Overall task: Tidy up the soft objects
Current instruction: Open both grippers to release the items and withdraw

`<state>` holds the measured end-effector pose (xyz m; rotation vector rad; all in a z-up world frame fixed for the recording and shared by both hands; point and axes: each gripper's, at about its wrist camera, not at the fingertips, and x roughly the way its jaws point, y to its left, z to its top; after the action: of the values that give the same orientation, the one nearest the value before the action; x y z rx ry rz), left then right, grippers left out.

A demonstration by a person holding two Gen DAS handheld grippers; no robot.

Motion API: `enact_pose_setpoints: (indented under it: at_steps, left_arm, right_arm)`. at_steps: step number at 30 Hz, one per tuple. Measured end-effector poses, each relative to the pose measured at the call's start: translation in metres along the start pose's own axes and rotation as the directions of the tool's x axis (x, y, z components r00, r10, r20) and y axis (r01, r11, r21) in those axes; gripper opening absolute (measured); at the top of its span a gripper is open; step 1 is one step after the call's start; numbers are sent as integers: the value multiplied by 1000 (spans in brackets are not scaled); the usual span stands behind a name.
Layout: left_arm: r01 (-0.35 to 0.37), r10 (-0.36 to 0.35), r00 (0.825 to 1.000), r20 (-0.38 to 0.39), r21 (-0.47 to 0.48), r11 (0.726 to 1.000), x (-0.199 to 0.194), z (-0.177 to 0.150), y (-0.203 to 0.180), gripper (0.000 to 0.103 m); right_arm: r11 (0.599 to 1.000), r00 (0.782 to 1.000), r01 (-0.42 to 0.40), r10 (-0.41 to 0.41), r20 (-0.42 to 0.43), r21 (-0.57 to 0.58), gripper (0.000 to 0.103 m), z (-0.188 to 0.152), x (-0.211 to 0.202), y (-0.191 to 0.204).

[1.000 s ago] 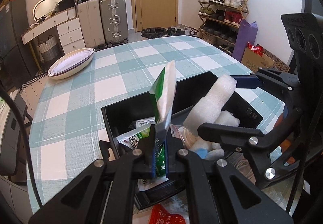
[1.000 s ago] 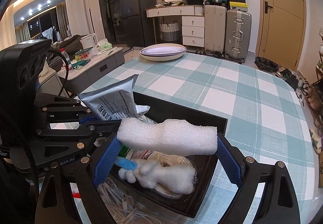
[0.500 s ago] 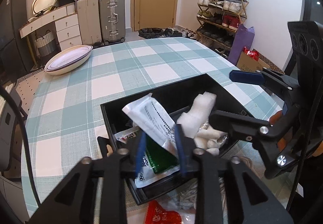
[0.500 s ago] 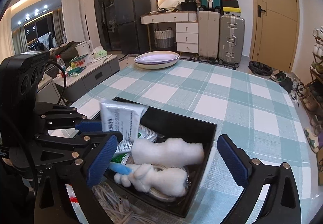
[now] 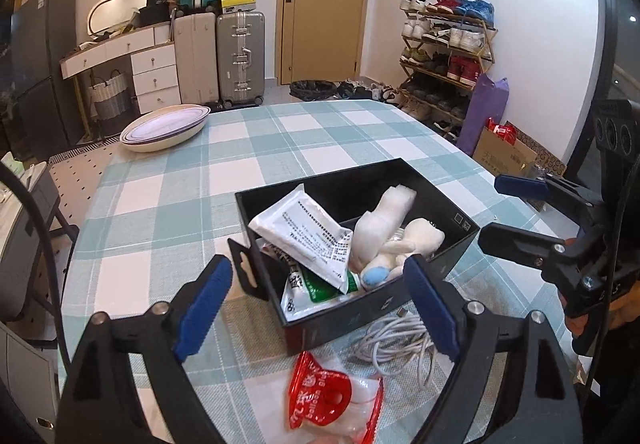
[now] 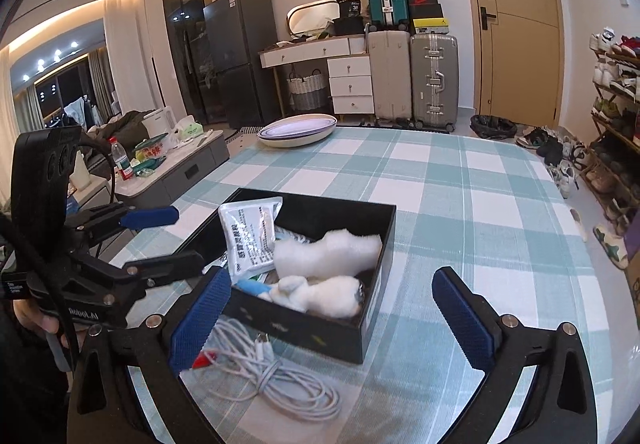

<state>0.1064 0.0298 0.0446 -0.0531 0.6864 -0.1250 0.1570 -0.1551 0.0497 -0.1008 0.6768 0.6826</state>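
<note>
Soft objects: a white foam piece, a white plush toy and a white packet lie piled together in the black box, which sits on the tabletop at about 12 o'clock from both cameras.
Why piled there: judging by the task, the box is the collecting bin; the packet leans on the box's 9 o'clock wall over a green-and-white pouch, and the foam piece rests across the plush toy.
Left tongs: spread wide, holding nothing, hovering over the near edge of the box at 6 o'clock.
Right tongs: likewise wide open and empty, framing the box's near wall.
Why open: both appear free for a next pick, with nothing between the pads.
Left out: a red-and-clear bag lies on the tabletop at 6 o'clock in the left view, just outside the box; a coiled white cable lies beside it, touching the box's outer wall.
Likely next: the bag looks soft and unsorted, so it seems the candidate.
Tabletop: covered in a teal-and-white checked cloth; a stack of shallow plates sits at the far edge, well apart from the box.
Room: suitcases and a white drawer unit at 12 o'clock, a wooden door at 1 o'clock, a shoe rack along the wall.
</note>
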Motion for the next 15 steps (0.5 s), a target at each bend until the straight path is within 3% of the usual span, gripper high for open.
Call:
enact_pose_setpoints:
  at_steps: [2,15]
  left_arm:
    - [-9,9,1000,11,-8,1000,-4,-4,2,103]
    - [-39,40,998,54,-18,999,-19,-35,5,103]
  right_arm:
    - [1000,1000,-12,12,10,13,102,-5,-5,1]
    - [999,999,-37,38,-2,10,102,-34,-13,12]
